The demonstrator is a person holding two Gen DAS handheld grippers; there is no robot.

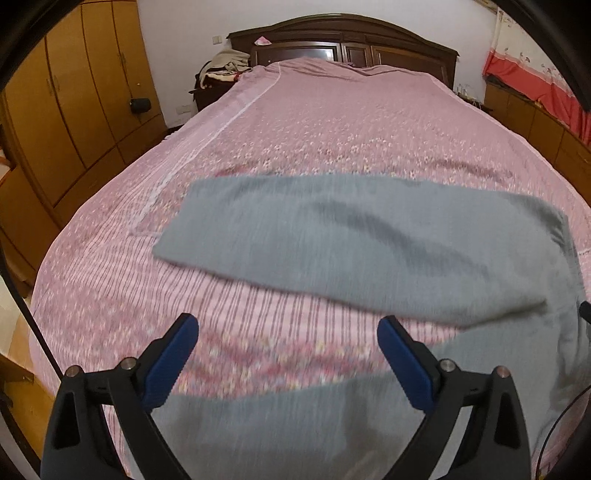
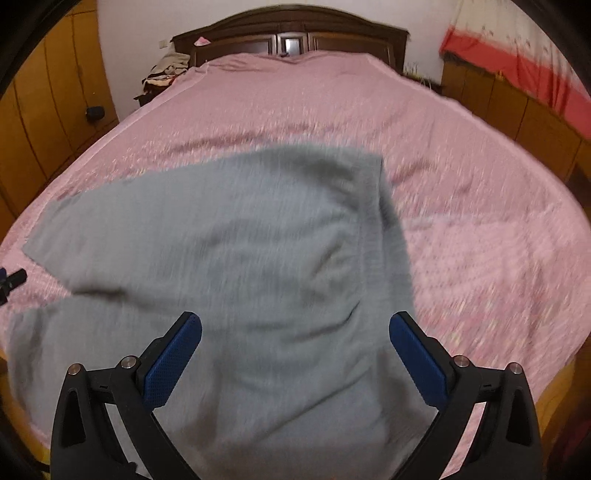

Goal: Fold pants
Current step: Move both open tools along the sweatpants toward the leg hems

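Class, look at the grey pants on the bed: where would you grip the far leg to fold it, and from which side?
Grip the far leg's cuff on the grey pants, coming from the left with the left hand-held gripper: that end lies flat, free and uncovered.

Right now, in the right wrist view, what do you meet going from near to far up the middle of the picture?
right gripper, open → grey pants spread flat → bare pink bedspread → dark wooden headboard → white wall
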